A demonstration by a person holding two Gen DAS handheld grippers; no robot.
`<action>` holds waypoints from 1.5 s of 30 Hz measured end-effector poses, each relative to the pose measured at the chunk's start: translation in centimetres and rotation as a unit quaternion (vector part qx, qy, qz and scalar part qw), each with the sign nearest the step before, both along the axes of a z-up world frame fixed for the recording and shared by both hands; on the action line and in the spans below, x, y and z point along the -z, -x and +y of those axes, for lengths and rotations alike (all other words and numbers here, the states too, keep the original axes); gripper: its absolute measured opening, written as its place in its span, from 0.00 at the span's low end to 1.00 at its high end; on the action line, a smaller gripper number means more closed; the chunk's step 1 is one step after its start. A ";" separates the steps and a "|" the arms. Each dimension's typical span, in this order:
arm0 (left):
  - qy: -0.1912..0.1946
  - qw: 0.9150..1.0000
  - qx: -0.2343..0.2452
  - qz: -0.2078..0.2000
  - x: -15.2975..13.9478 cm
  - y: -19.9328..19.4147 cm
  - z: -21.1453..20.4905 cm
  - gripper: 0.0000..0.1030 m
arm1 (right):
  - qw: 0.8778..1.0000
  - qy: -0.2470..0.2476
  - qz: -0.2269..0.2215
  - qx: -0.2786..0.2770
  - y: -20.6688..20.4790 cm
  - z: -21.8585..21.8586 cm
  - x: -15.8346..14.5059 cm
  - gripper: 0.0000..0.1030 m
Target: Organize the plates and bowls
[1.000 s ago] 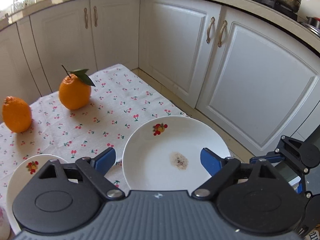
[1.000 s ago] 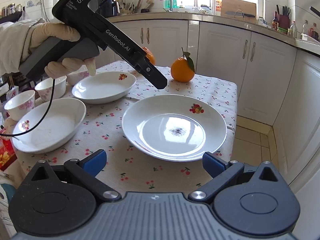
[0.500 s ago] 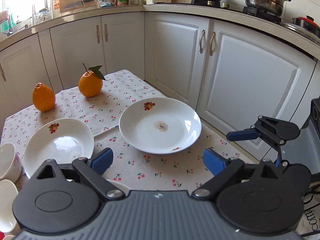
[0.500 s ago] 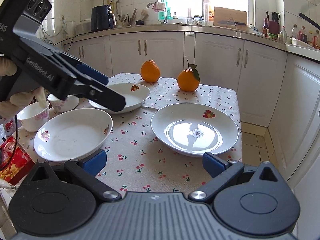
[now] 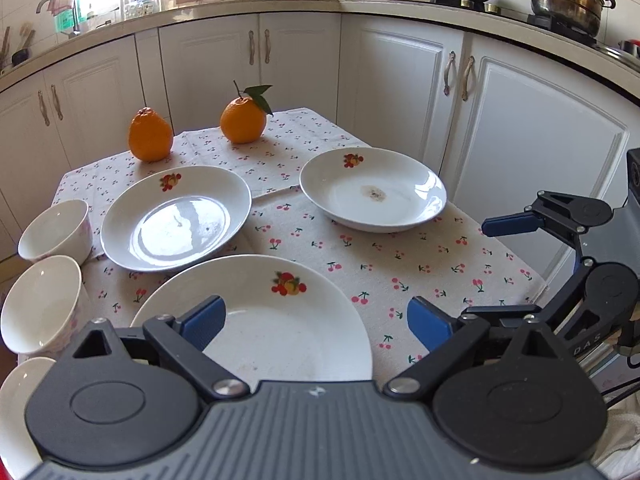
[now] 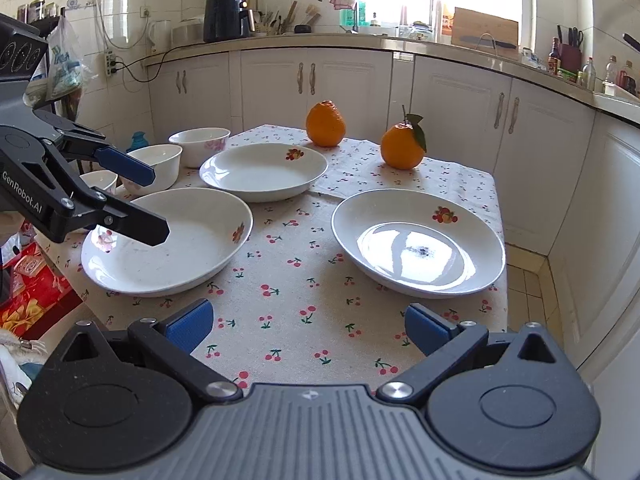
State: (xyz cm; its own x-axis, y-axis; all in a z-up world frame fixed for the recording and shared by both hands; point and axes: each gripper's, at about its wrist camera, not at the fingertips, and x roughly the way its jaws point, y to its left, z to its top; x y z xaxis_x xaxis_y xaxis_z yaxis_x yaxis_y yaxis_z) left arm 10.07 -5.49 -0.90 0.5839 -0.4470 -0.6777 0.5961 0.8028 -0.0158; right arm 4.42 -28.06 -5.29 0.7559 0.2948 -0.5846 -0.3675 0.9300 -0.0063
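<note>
A: Where does everything sit?

B: 3 white plates lie apart on the cherry-print desk. The near plate is under the left hand-held gripper, the middle plate is farther back beside the bowls, and the stained plate sits toward the desk's right edge. 2 oranges stand at the far end.

A: And the tools?

B: The left hand-held gripper has just been widening its jaws; they hang spread above the near plate's rim, with nothing pressed between the pads. The right hand-held gripper is spread too and empty, over bare cloth between 2 plates.

A: What could go wrong?

B: I think the rim grip is the weak point. Glazed china is slick, so a shallow pinch could let a plate tip and slide out. Stacking might also clink hard if one is dropped rather than lowered.

A: Anything else?

B: The stained plate is close to the drop-off; a nudge outward could push it onto the floor. The bowls crowd the left side, so a wide swing could knock them.
</note>
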 end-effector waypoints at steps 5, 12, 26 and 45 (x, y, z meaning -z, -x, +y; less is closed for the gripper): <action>-0.007 1.000 -0.017 0.011 0.5 -0.3 1.5 0.94 | 0.999 0.004 0.021 -0.037 -0.8 1.5 1.0 1.00; -0.021 0.998 -0.049 0.015 0.4 -2.1 3.9 0.94 | 0.995 0.011 0.036 -0.097 -2.1 4.0 2.0 1.00; -0.030 0.990 -0.089 0.105 1.9 -7.6 6.6 0.94 | 0.980 0.018 0.060 -0.190 -5.3 7.8 4.2 1.00; -0.031 0.978 -0.065 0.197 3.9 -10.7 5.8 0.91 | 0.974 0.010 0.045 -0.220 -5.6 7.9 4.7 1.00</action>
State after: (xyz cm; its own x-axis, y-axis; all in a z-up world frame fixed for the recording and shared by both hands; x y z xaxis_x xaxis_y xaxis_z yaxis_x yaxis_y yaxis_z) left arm 20.81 0.33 -4.83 0.3216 -0.3373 -0.8848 0.4471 0.8778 -0.1721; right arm 10.05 -20.14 -10.00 0.5049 0.5662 -0.6515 -0.7307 0.6822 0.0266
